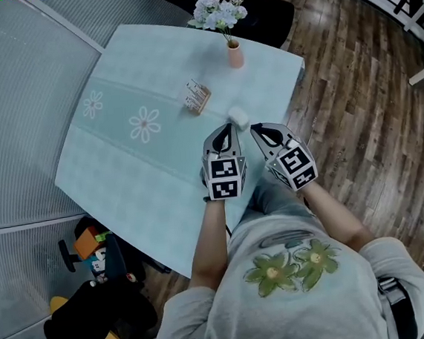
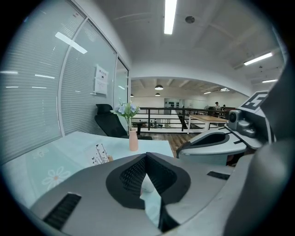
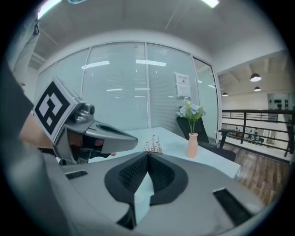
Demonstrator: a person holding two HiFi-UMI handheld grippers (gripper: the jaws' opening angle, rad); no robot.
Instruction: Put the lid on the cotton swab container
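A small white round thing (image 1: 238, 118) rests on the pale turquoise tablecloth (image 1: 130, 173) just beyond both grippers; whether it is the lid or the container I cannot tell. Farther out lies a small box (image 1: 197, 96) with a dark printed pattern, also seen in the left gripper view (image 2: 102, 154) and the right gripper view (image 3: 153, 146). My left gripper (image 1: 228, 127) (image 2: 146, 156) is shut with nothing in it. My right gripper (image 1: 256, 129) (image 3: 147, 156), close beside it, is also shut and empty. Both hang above the table's near corner.
A pink vase (image 1: 236, 54) with pale flowers stands at the table's far edge, in front of a dark chair (image 1: 268, 14). Glass partitions run along the left. Wooden floor (image 1: 354, 92) lies to the right. Bags and clutter (image 1: 97, 288) sit on the floor at lower left.
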